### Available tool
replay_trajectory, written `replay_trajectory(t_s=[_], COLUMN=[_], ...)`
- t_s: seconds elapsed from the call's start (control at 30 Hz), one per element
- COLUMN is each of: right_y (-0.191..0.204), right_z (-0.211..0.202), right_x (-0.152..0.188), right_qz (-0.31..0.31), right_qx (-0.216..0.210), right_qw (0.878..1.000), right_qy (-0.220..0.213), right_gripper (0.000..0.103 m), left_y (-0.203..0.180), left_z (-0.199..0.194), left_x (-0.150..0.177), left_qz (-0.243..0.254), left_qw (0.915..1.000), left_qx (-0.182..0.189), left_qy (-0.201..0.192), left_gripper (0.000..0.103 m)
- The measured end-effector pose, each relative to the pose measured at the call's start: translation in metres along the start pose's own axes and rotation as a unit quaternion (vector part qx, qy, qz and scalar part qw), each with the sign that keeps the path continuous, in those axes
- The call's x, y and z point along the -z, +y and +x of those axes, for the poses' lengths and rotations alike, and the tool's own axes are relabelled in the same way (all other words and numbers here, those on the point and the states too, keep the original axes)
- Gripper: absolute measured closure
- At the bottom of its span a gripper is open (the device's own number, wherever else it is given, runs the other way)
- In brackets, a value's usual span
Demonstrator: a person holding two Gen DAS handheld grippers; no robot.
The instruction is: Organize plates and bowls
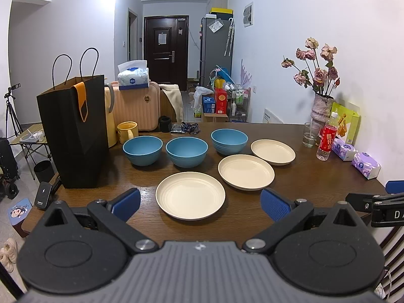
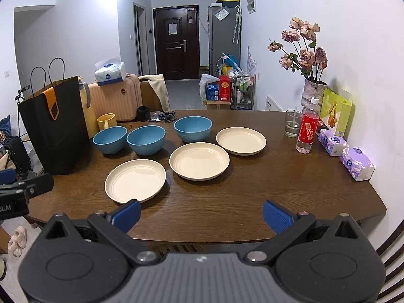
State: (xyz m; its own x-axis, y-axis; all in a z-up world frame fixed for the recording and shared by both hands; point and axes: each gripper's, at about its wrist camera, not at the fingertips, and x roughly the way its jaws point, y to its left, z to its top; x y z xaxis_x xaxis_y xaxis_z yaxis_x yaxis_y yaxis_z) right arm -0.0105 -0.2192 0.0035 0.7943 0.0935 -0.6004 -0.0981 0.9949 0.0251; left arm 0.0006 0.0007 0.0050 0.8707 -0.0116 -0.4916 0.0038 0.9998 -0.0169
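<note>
Three blue bowls sit in a row on the brown table: left bowl, middle bowl, right bowl. Three cream plates lie in a diagonal line: near plate, middle plate, far plate. My left gripper is open, hovering just above the near plate's front edge. My right gripper is open over the table's front edge, with the near plate ahead to its left, the middle plate and the far plate further ahead. Nothing is held.
A black paper bag stands at the table's left, with a yellow mug behind the bowls. A glass, a red-labelled bottle, a vase of dried roses and tissue packs line the right side.
</note>
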Motion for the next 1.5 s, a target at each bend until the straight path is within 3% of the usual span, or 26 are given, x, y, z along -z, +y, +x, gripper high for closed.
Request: replay_trajectory(t_s=[1.5], right_y=[-0.001], right_z=[0.016], right_x=[0.001], right_qz=[0.001], right_qx=[-0.003], right_qw=[1.0], right_qy=[0.002], right_gripper=[0.0], left_y=[0.008], left_z=[0.007], left_x=[-0.001], left_qz=[0.001], left_qw=[1.0], left_qx=[-0.004], left_qy=[0.005], left_gripper=[0.0])
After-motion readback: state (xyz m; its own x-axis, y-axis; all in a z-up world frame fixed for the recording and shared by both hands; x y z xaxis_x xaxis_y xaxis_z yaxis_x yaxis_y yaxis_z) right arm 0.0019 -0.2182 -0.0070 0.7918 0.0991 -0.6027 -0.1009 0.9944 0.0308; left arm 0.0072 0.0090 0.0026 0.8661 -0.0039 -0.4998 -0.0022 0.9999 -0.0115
